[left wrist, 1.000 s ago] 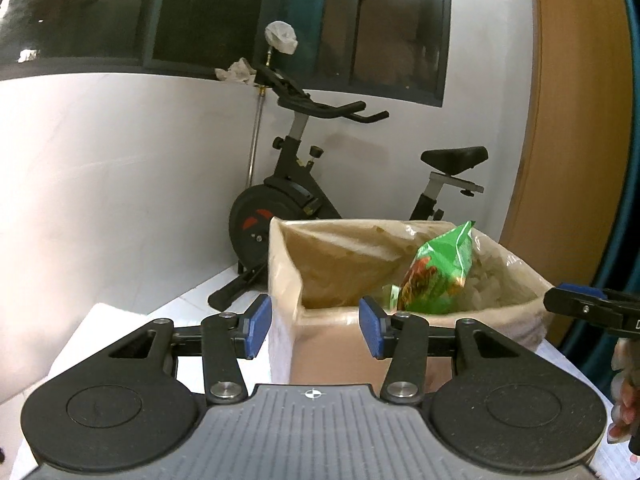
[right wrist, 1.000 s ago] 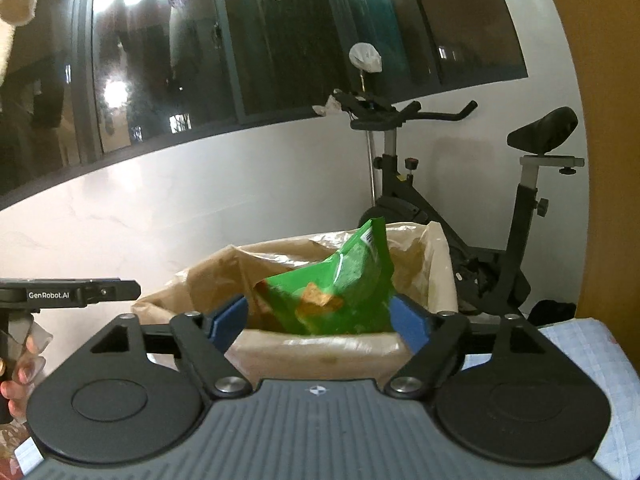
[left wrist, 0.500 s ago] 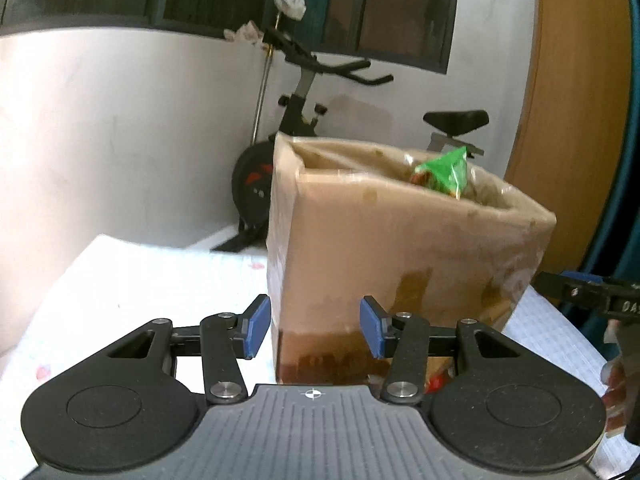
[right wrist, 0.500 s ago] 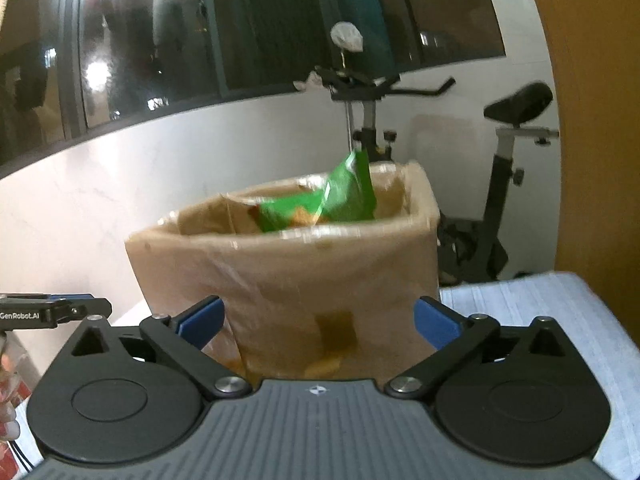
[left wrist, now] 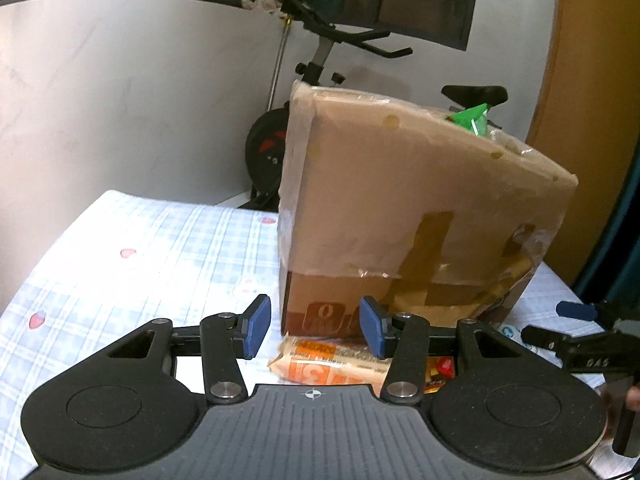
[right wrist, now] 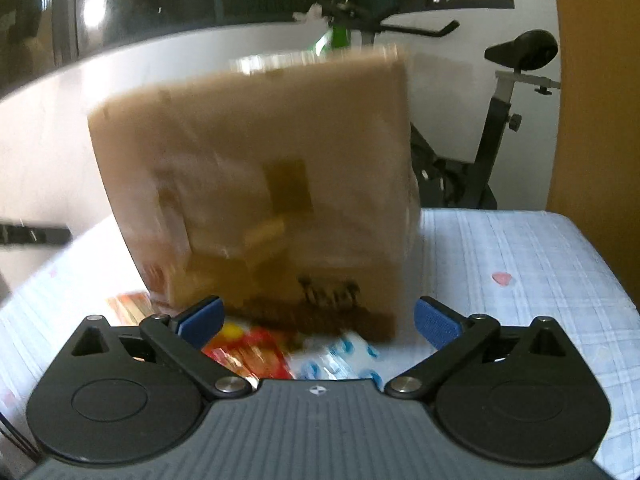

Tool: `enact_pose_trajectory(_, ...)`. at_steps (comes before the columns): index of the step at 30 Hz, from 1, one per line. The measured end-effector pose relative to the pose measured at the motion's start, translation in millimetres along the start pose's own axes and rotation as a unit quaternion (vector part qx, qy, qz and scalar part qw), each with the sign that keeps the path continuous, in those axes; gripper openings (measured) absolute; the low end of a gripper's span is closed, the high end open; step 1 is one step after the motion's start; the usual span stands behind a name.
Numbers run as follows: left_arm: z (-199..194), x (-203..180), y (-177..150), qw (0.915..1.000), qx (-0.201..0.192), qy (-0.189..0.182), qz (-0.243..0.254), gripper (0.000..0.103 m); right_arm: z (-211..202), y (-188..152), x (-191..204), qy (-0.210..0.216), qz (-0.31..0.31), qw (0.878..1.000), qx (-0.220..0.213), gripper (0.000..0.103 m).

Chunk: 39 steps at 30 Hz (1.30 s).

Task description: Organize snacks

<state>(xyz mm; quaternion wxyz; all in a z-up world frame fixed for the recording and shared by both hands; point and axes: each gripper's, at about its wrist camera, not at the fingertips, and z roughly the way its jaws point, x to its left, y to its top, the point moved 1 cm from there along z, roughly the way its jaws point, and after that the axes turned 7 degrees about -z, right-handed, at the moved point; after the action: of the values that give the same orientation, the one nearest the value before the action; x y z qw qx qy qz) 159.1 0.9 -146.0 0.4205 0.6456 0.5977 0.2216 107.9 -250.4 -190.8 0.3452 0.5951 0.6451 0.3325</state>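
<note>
- Snacks lie on the counter [left wrist: 168, 240] at the foot of the cardboard box [left wrist: 400, 200]: an orange-and-white wrapped packet [left wrist: 320, 360] just ahead of our left tool [left wrist: 312, 326], and in the right wrist view a red-and-yellow packet [right wrist: 248, 352] and a white packet with blue print [right wrist: 340, 356] just ahead of our right tool [right wrist: 318, 320].
- One green bag [left wrist: 472, 118] already stands in the box, its top corner poking above the rim.
- We judge the step in hand to be the reach for the next loose snack, with one stowed and at least three still out.
- Our left tool is partly open and grips nothing; the orange packet sits below and between its blue pads.
- Our right tool has just been opening and now stands spread wide, with nothing between its pads; this view is blurred.
- The next move calls for lowering a tool until its pads straddle one packet, closing on it, then lifting it over the tall box rim.
- The packets look flat, crinkly and slippery, so we expect a grip across the narrow side to hold best.
- The box is wrapped in cloudy plastic film and patched with brown tape; it stands upright on the checked cloth.
</note>
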Motion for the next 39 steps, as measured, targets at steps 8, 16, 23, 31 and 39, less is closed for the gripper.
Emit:
enact_pose_trajectory(8, 10, 2, -12, 0.9995, 0.027, 0.01, -0.016, 0.051, 32, -24, -11, 0.01, 0.009, 0.999, 0.037, 0.082)
enact_pose_trajectory(16, 20, 1, -21, 0.998, 0.055, 0.008, -0.031, 0.051, 45, -31, -9, 0.013, -0.005, 0.999, 0.042, 0.078)
enact_pose_trajectory(23, 36, -5, -28, 0.9956, 0.082, 0.014, -0.043, 0.051, 38, -38, -6, 0.008, -0.001, 0.999, 0.032, 0.073)
enact_pose_trajectory(31, 47, -2, -34, 0.9893, 0.116, 0.017, -0.087, 0.051, 38, -38, 0, 0.014, -0.013, 0.999, 0.029, 0.072)
enact_pose_trajectory(39, 69, 7, -28, 0.9829, 0.115, 0.028, -0.141, 0.055, 38, -38, -5, 0.025, -0.001, 0.999, 0.028, 0.071)
